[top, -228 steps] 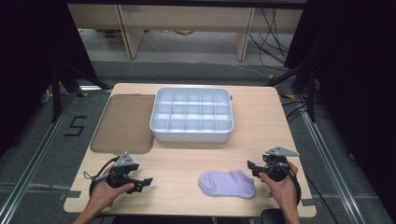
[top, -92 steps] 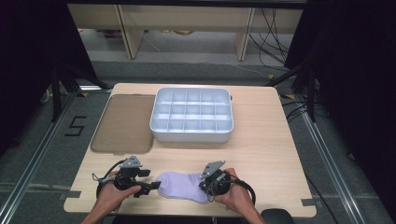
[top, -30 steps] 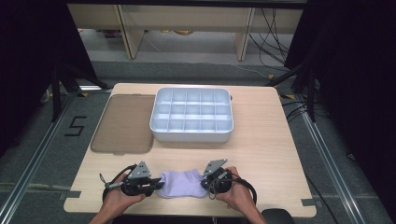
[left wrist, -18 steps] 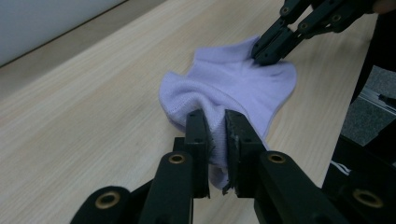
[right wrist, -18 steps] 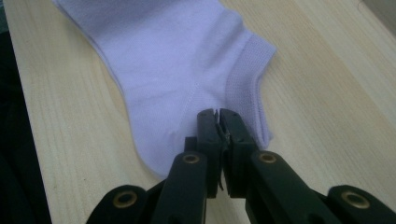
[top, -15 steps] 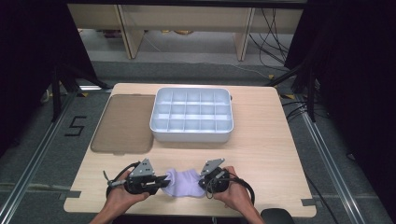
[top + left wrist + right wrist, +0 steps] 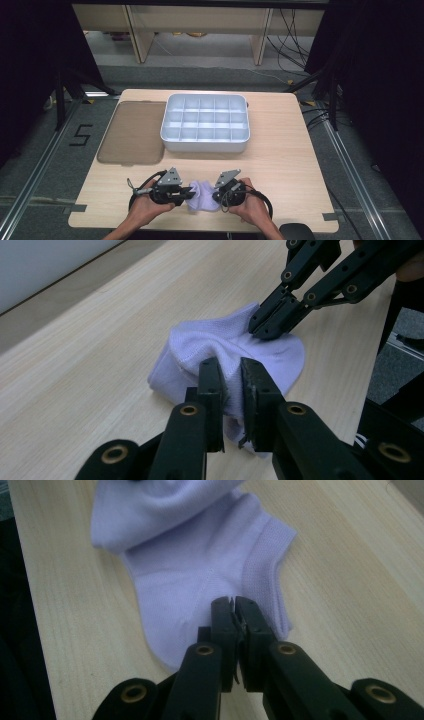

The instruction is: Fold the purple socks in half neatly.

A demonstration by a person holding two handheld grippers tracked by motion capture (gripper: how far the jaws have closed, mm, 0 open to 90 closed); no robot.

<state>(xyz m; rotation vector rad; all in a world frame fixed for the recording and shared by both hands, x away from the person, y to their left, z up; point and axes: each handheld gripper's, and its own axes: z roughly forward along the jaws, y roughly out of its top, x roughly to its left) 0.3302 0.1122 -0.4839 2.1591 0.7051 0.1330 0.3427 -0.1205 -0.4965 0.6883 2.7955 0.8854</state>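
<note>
Left of the white compartment tray [image 7: 205, 142], lying flat on the wooden table [image 7: 280, 170], is a brown translucent lid [image 7: 134, 131], its long edge just beside the tray's wall. Nearer the person than the tray, close to the table's front edge, a pale lilac sock [image 7: 202, 196] sits bunched between two hand-held tools. On the sock's left side the left gripper [image 7: 187, 193] points in toward it, held by the person's left hand [image 7: 145, 207]; in the left gripper view its black jaws are pressed onto a raised fold of the sock [image 7: 225, 355], with fabric caught between them. The cloth is humped up in the middle rather than lying flat. On the sock's right side the right gripper [image 7: 218, 194], held in the right hand [image 7: 252, 205], faces the other one. The right gripper view shows its jaws closed tight on the sock [image 7: 200, 565] near the ribbed cuff, with a thin edge of cloth between the tips. The tray stands well apart from the sock, farther back on the table, its compartments bare.
</note>
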